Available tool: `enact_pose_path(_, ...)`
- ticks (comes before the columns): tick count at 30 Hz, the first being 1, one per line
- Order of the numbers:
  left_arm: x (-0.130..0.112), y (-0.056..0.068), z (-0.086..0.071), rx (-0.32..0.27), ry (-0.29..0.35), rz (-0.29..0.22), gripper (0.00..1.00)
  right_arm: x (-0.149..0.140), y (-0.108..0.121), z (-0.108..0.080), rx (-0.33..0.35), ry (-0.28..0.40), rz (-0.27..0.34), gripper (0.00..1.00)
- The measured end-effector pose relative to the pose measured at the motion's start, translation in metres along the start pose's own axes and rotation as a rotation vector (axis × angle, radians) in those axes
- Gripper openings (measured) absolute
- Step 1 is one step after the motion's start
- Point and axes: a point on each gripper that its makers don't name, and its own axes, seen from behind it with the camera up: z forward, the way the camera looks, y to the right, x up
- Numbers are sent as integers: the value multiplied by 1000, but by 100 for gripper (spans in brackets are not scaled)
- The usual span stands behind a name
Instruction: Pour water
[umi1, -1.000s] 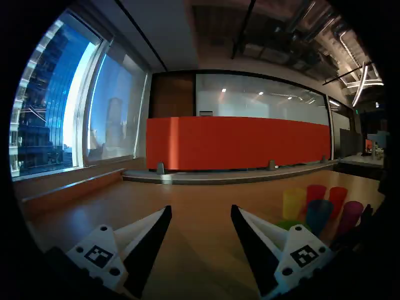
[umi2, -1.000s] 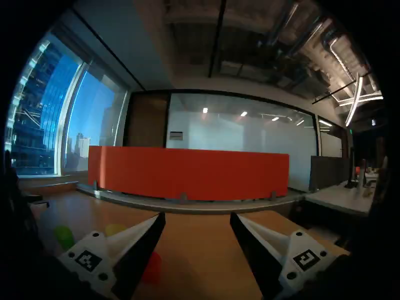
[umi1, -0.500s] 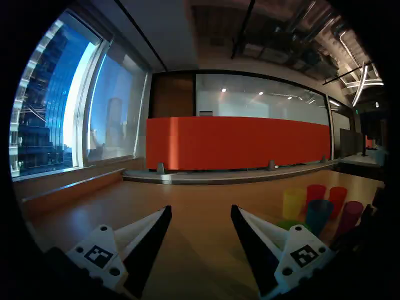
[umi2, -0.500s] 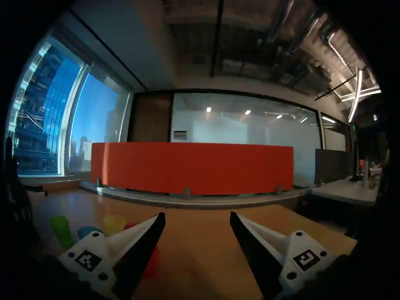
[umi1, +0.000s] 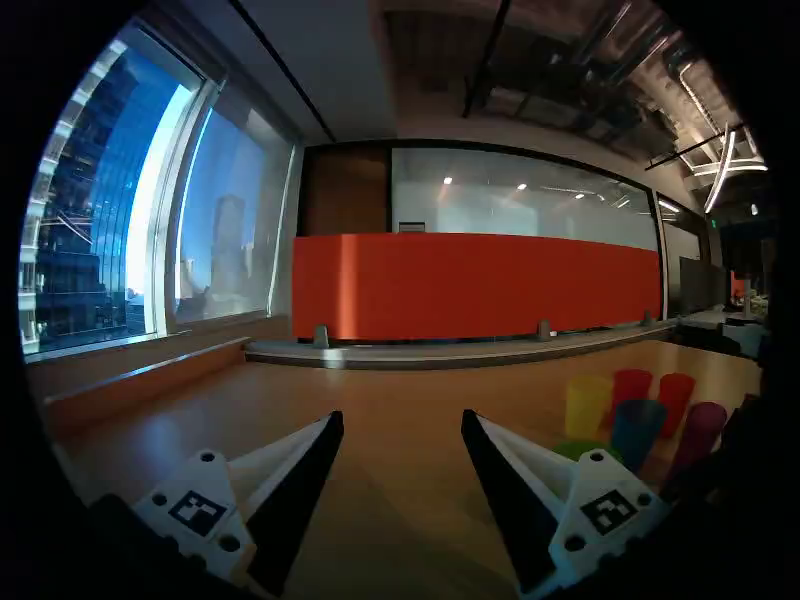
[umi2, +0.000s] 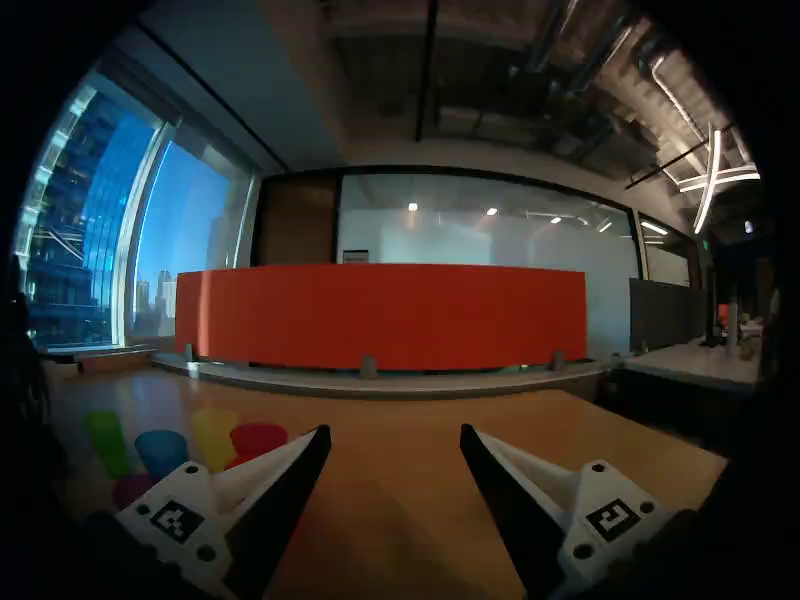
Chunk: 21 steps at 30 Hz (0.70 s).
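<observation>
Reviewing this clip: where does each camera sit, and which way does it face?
Left gripper view: rides the left gripper, low over the wooden table, facing the orange partition; its own open fingers show at the bottom, coloured cups to its right.
Right gripper view: rides the right gripper, low over the same table, facing that partition; its own open fingers show, the cups to its left.
Shared: partition, window wall, table and cups, which likely stand between the grippers.
</observation>
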Motion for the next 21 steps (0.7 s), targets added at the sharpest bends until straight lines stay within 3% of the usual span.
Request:
enact_pose_path(11, 0, 0, 0, 0, 0, 0, 87, -13, 7, 2, -8, -30, 47, 100)
enact_pose_path(21, 0, 0, 0, 0, 0, 0, 87, -15, 8, 3, -12, -39, 29, 100)
